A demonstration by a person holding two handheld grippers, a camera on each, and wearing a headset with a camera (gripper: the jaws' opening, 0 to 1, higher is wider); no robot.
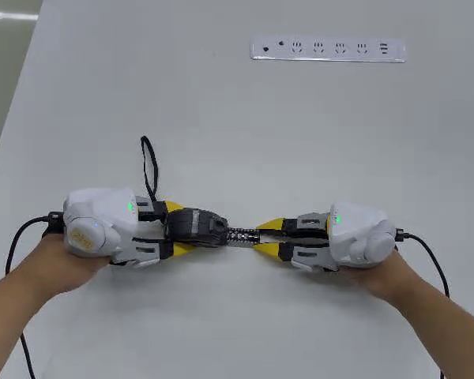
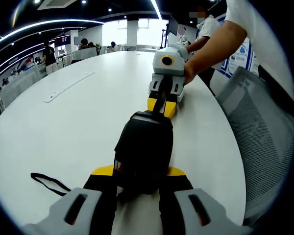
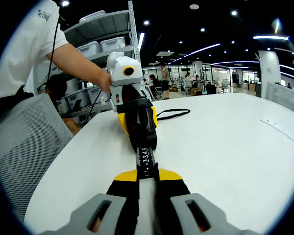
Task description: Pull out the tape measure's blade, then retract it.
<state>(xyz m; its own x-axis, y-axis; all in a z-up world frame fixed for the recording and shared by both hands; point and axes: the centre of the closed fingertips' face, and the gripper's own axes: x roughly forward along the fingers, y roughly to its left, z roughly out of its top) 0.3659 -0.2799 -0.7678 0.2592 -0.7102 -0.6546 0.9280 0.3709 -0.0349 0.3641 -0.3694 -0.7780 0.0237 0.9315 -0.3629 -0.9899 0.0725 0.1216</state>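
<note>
Left gripper (image 1: 178, 227) is clamped on the black tape measure (image 1: 196, 227) body, near edge of the white table (image 1: 300, 142), slightly left of centre. Right gripper (image 1: 267, 237) is pinched on the blade (image 1: 241, 234) end, just right of the body. Short length of blade is out; digits 2–5 are readable in the right gripper view. Jaws face each other. Wrist strap (image 1: 148, 164) loops off on the far side. Power strip (image 1: 328, 50) is well apart, far right.
</note>
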